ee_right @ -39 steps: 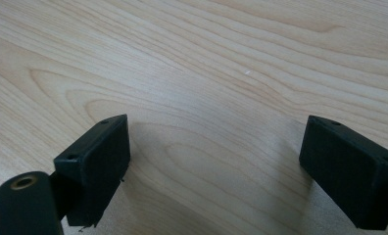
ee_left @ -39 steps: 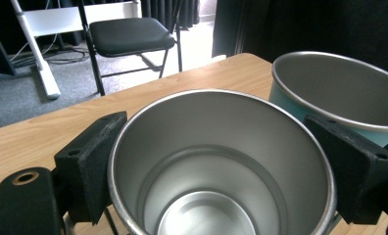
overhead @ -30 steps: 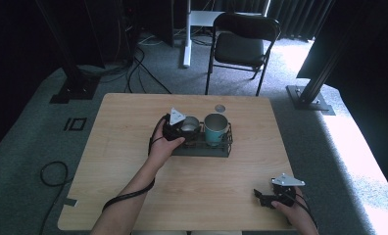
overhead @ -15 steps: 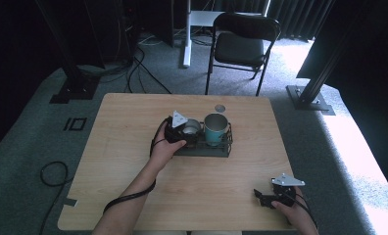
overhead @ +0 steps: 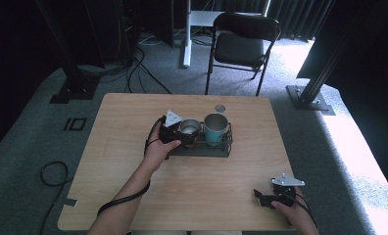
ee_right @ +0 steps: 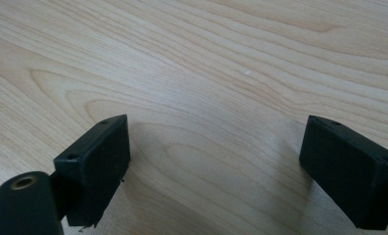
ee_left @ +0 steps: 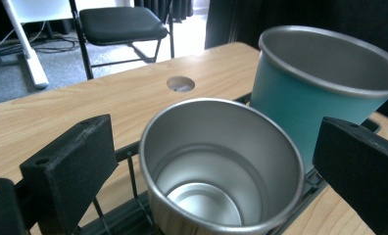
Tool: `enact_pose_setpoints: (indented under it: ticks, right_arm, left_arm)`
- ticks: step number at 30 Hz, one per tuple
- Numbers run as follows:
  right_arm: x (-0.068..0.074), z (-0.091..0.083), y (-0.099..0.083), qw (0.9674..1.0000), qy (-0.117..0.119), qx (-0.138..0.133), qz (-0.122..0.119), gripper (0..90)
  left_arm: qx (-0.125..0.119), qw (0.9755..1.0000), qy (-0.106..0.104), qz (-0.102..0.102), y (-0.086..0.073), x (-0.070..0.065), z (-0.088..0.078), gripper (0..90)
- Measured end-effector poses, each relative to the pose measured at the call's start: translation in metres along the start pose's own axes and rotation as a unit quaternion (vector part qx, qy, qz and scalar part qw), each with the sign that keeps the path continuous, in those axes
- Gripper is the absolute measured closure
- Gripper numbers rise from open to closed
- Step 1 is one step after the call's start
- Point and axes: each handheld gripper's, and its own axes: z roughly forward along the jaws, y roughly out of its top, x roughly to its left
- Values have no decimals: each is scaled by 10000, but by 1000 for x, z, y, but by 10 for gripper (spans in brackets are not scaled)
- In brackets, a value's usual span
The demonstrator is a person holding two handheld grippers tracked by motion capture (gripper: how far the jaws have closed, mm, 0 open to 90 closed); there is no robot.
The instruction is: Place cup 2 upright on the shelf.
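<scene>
This is looking like a lab or recording studio rather than a home. A light wooden square table (overhead: 133,147) is standing on grey carpet (overhead: 45,127), with a round cable hole (overhead: 220,107) just beyond the left gripper (overhead: 175,132). Farther out past that gripper, black curtains (overhead: 304,14) are hanging, black cables (overhead: 143,73) are trailing over the floor, and a black folding chair (overhead: 241,49) is sitting beside a white desk leg (overhead: 187,34). Dark metal stand bases (overhead: 309,98) are flanking the table.

Beyond the wooden table (overhead: 133,127) stands a black folding chair (overhead: 243,46); cables (overhead: 143,63) lie left of the chair.
</scene>
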Motion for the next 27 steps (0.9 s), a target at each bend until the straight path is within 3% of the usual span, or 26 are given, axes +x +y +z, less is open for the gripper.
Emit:
enact_pose_setpoints:
  ticks: [8, 27]
  right_arm:
    - [0, 0, 0, 10000, -6, 1, -6, 111]
    - [0, 0, 0, 10000, -9, 3, -9, 111]
  left_arm:
    - [-82, 9999, 49, -41, -2, 1, -14, 31]
    - [-105, 9995, 280, -111, -15, 20, -45, 31]
